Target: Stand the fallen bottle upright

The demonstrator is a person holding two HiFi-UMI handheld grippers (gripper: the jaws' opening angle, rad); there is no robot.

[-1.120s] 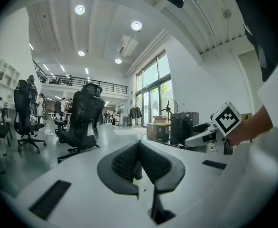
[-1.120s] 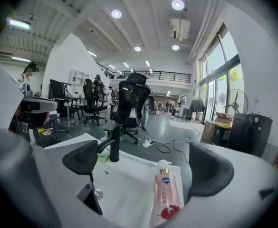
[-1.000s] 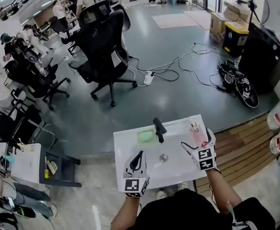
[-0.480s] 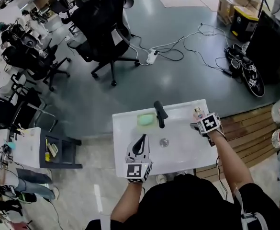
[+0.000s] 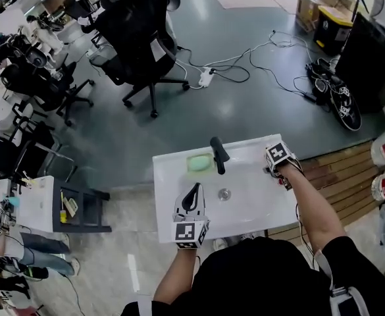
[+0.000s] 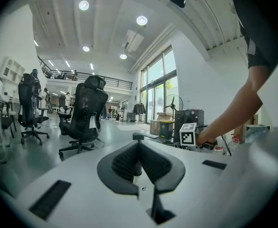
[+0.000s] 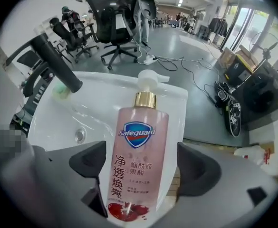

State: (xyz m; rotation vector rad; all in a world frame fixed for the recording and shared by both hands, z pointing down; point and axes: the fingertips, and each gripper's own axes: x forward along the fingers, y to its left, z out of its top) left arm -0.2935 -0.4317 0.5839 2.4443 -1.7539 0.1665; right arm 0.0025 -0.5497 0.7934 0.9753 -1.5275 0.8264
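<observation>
The fallen bottle [image 7: 136, 160], pink with a gold collar and white pump, lies on the right rim of the white sink [image 7: 105, 99]. My right gripper [image 7: 141, 165] points down over it. Its jaws are closing with the bottle's body between them, and a gap shows on each side. In the head view the right gripper [image 5: 276, 165] covers the bottle. My left gripper [image 5: 192, 195] is shut and empty over the sink's front left part. In the left gripper view its pads [image 6: 139, 163] meet.
A black faucet [image 5: 218, 155] stands at the sink's back edge, with a green soap [image 5: 199, 163] to its left and the drain [image 5: 224, 193] in the basin. A wooden platform [image 5: 330, 166] lies to the right. Office chairs [image 5: 143, 38] and floor cables [image 5: 245, 64] lie beyond.
My right gripper has moved from the sink's front right up to the right rim and tipped down over the bottle, which now lies hidden beneath it. The left gripper has barely shifted.
</observation>
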